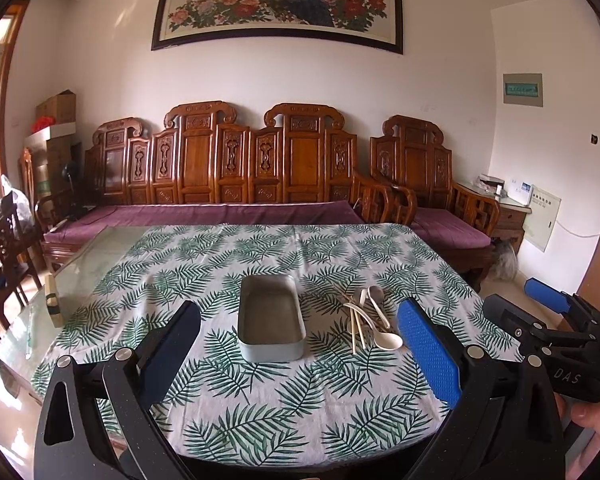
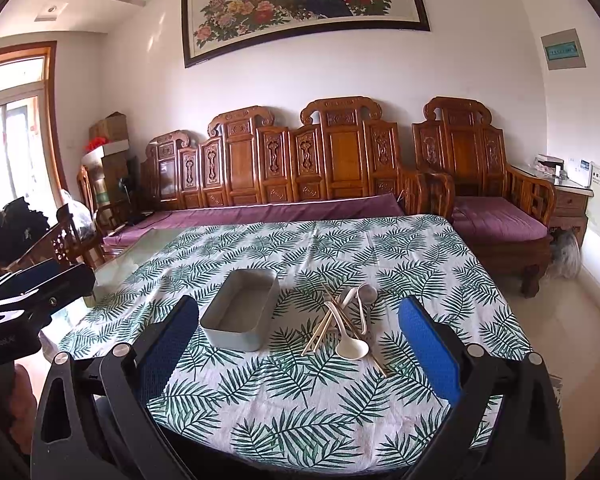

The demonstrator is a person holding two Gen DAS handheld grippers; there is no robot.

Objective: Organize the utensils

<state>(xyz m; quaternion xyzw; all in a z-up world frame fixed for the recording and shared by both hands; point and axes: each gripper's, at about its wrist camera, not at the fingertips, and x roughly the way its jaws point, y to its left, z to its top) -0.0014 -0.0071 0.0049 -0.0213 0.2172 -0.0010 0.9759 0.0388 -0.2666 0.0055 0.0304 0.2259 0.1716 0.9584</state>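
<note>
At bottom of each wrist view, both grippers hang above the near table edge, jaws spread wide, holding nothing.

Left gripper [image 1: 300, 344]: grey metal tray [image 1: 271, 322] sits dead centre between its fingers, further up the frame, well apart from the tips. Utensil pile [image 1: 366, 320] lies just right of the tray, close inboard of the blue right finger pad [image 1: 428, 352].

Right gripper [image 2: 298, 344]: pile [image 2: 346, 326] is near centre of its gap; tray [image 2: 242, 314] sits left of the pile, angled, close to the left finger.

Pile: crossed chopsticks [image 2: 320, 330], white spoon [image 2: 352, 347] nearest camera, more spoons tangled behind.

Everything rests on the fern-print tablecloth [image 2: 300, 400]. Carved wooden bench [image 2: 284, 168] along the wall behind.
</note>
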